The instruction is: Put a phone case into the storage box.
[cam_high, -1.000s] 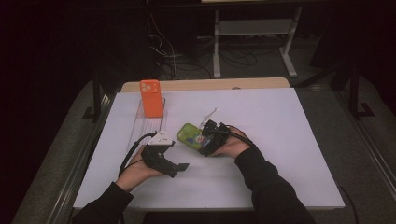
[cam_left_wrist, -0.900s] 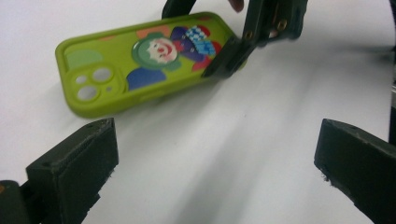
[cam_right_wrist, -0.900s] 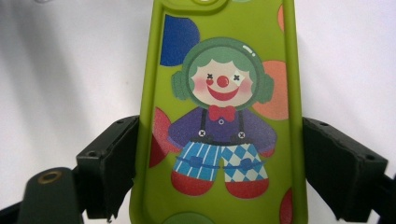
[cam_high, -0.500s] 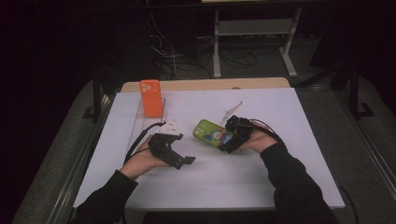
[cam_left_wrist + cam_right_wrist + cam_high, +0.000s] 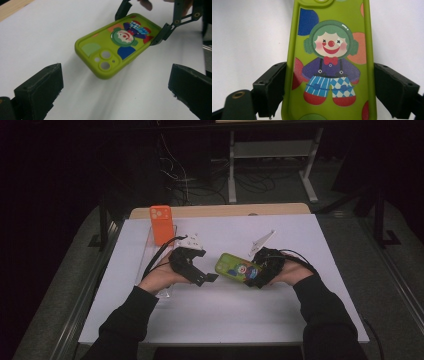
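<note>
The right gripper (image 5: 257, 275) holds the green phone case (image 5: 237, 267) by its lower end, with one of its fingers (image 5: 270, 86) pressed on each long edge, so the case sticks out from that hand toward the left gripper (image 5: 202, 275). The long axis of the case runs almost level across the tabletop (image 5: 300, 315), and the end with the camera holes points to the left hand. In the left gripper view, the case hangs a little above the white surface, straight ahead and between the two fingers (image 5: 40, 92), which stand wide apart and touch nothing. So the left hand is the nearer free one, and I think the coming move is to bring its fingers around the camera end. Behind the left hand an orange phone case (image 5: 161, 224) stands upright in a clear holder (image 5: 150, 255). The room behind the tabletop is dark, with cables and a metal stand (image 5: 272, 167).
</note>
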